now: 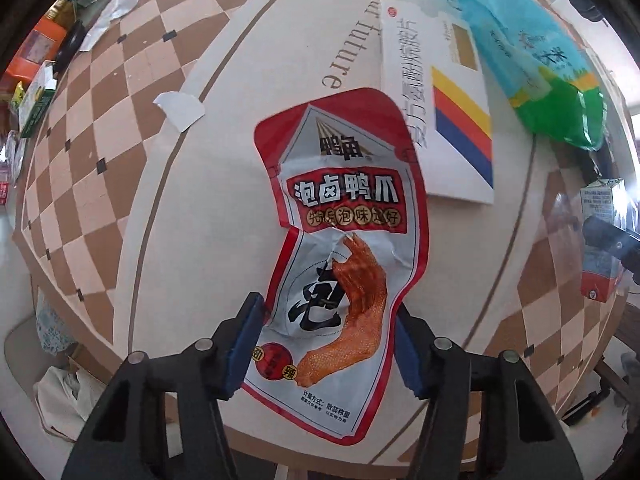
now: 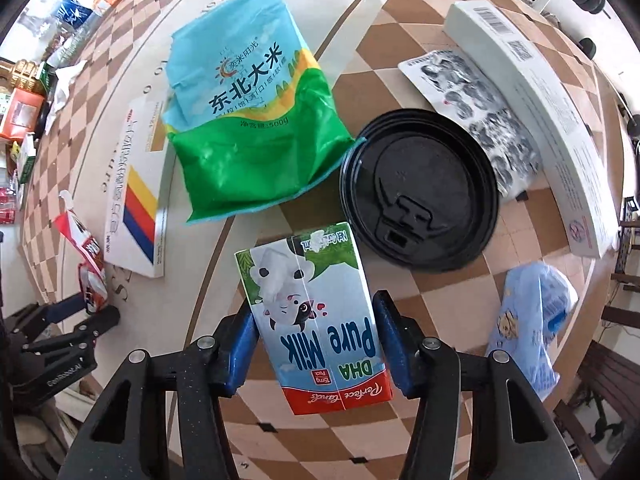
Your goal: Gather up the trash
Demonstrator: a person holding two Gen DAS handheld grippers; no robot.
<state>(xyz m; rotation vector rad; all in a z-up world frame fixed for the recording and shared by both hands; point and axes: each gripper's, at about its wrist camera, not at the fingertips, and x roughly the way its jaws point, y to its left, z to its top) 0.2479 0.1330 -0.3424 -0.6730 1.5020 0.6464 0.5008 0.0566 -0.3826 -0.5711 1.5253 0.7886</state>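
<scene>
— What is seen of the trash?
— A crumpled red-and-white snack wrapper [image 1: 340,264] is laid flat near the table's front edge. A milk carton [image 2: 316,320] is stood upright to its right.
— And farther off?
— A blue-green rice bag [image 2: 248,120] is slumped over a white box [image 2: 134,192].

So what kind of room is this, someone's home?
Probably a home, staged for a tidy-up. Household packaging lies scattered on a checkered floor mat: a rice bag, a milk carton, a black cup lid. Dark wooden furniture stands at the mat's edge.
</scene>
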